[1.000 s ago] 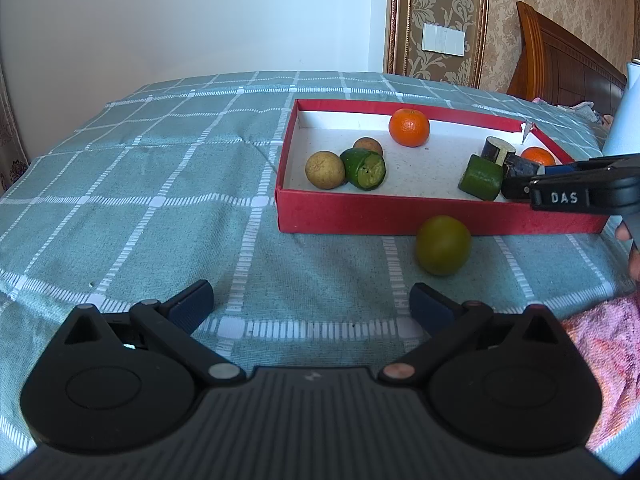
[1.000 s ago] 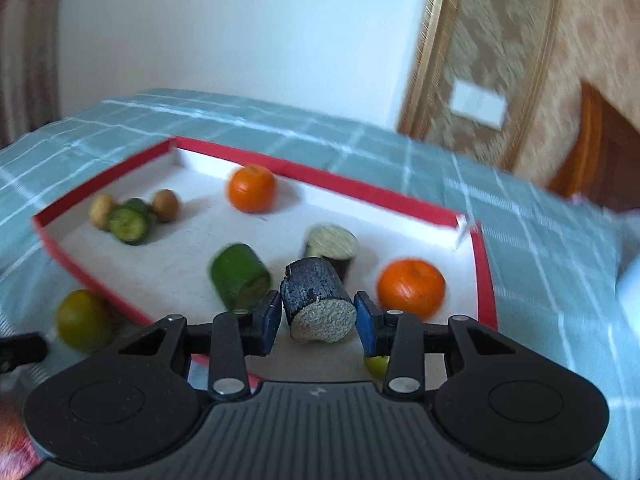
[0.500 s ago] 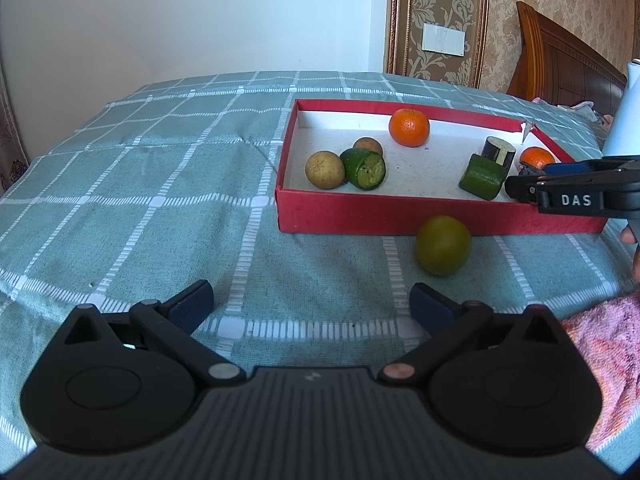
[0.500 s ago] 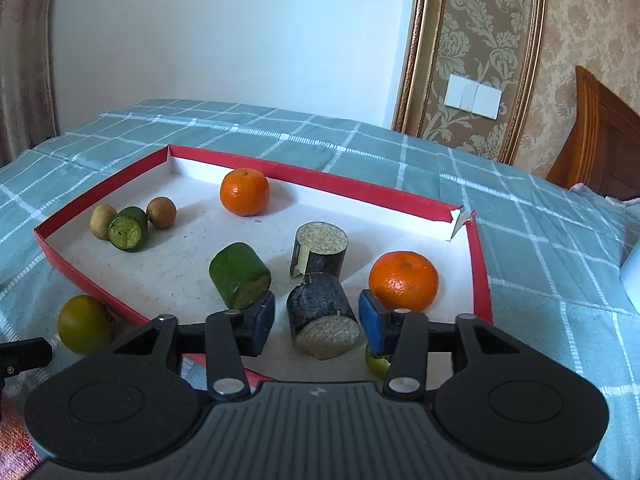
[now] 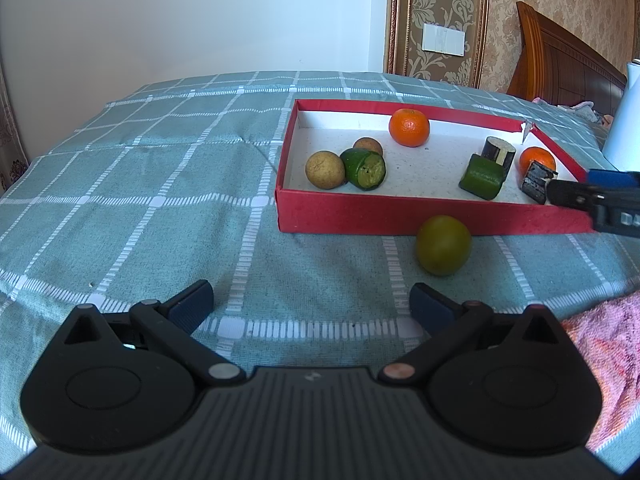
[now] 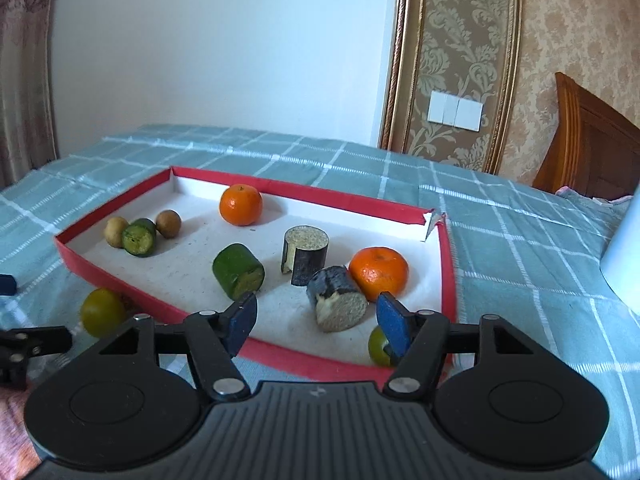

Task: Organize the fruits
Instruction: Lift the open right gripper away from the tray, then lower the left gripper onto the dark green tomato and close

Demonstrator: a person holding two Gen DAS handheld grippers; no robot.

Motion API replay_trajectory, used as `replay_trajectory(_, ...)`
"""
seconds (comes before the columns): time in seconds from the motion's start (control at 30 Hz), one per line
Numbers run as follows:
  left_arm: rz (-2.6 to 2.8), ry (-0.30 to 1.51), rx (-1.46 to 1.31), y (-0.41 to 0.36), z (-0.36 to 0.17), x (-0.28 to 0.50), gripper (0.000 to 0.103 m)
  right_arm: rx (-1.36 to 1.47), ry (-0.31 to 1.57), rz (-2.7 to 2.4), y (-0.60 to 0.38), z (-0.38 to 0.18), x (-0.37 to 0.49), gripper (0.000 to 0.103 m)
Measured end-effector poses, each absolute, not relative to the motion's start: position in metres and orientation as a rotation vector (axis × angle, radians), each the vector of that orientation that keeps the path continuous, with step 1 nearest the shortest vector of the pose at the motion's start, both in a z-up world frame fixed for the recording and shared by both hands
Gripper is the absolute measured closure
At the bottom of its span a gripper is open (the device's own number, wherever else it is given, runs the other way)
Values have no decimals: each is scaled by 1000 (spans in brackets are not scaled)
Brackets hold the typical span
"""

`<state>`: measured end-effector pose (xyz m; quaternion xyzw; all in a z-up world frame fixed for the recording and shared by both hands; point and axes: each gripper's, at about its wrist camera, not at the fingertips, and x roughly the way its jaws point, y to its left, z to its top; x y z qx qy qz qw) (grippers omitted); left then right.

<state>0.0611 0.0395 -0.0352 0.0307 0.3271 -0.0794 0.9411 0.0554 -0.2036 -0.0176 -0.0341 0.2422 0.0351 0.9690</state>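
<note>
A red box (image 6: 280, 354) with a white floor lies on the checked bedspread. It holds two oranges (image 6: 241, 205) (image 6: 379, 272), two brown round fruits (image 6: 116, 232), green cut pieces (image 6: 238, 271) (image 6: 139, 237), an upright dark piece (image 6: 306, 254) and a small green fruit (image 6: 378, 346). A dark cut piece (image 6: 336, 298) lies on its side by the nearer orange. My right gripper (image 6: 317, 320) is just behind it. Its jaws are opening and neither pad touches the piece. An olive-green fruit (image 5: 443, 245) rests outside the box's front wall. My left gripper (image 5: 312, 298) hovers open and empty before it.
A white container (image 6: 624, 248) stands right of the box. A pink towel (image 5: 600, 340) lies at the near right. A wooden headboard (image 5: 560, 52) and a patterned wall close off the far right. The bedspread left of the box is bare cloth.
The right gripper's jaws let go of the dark piece and spread apart. The piece now lies in the box beside the orange, and the gripper has drawn back. The left gripper stayed still.
</note>
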Motion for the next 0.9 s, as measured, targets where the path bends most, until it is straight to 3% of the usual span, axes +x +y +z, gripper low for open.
replay_trajectory(0.43,-162,668,63,39,-35,61,0,-5,464,108,-221,-21,19,28)
replay_trajectory(0.8,-159,662,70,38,-35,60,0,-66,567,157,-213,-37,19,25)
replay_trajectory(0.9,-184,631,59,37,-33,55,0,-26,619,144,-218,-42,27,15)
